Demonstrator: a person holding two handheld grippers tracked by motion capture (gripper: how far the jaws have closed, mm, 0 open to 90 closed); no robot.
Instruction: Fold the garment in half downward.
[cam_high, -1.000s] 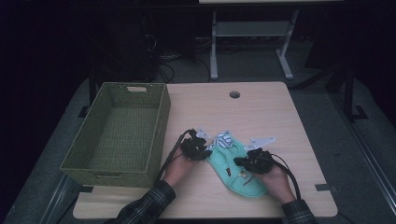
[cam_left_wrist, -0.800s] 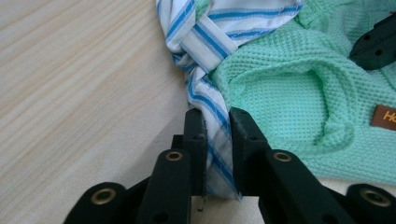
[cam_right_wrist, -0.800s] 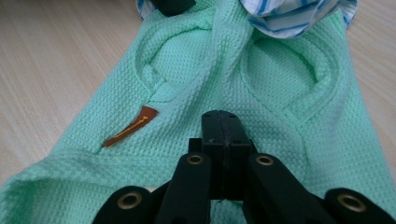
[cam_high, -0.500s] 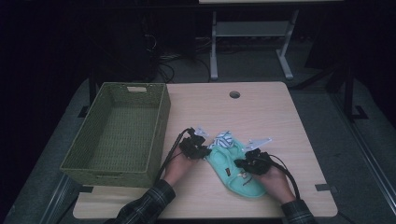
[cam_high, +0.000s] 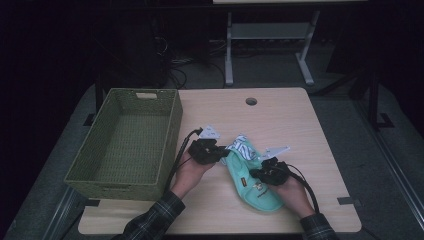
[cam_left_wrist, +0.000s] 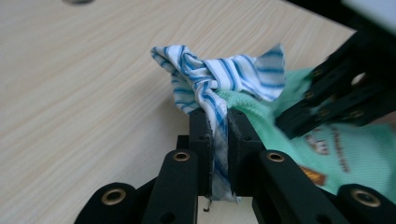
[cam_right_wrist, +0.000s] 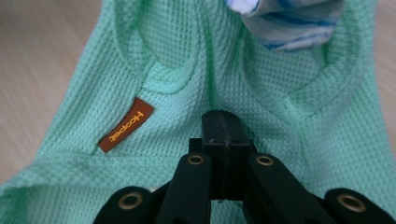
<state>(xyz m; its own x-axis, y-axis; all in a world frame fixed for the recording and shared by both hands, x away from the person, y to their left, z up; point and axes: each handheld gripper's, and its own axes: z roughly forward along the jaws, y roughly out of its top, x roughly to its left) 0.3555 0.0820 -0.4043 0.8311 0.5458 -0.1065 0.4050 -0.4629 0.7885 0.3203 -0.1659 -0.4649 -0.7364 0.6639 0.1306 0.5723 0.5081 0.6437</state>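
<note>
A mint-green waffle-knit garment (cam_high: 252, 186) lies flat on the table, with a brown label (cam_right_wrist: 125, 125) on it. A blue-and-white striped cloth (cam_left_wrist: 219, 77) is bunched at its far end. My left gripper (cam_left_wrist: 218, 122) is shut on a fold of that striped cloth (cam_high: 243, 148), which runs down between the jaws. My right gripper (cam_right_wrist: 223, 122) is shut, its closed tips resting on the middle of the green garment (cam_right_wrist: 187, 70); no cloth shows between them. In the high view the left gripper (cam_high: 222, 152) and right gripper (cam_high: 255, 173) sit either side of the garment.
A green woven basket (cam_high: 172, 125) stands at the table's left, close to my left hand. The light wooden table (cam_high: 290, 125) has a cable hole (cam_high: 251, 101) near its far edge. A metal stand (cam_high: 270, 35) is on the floor beyond.
</note>
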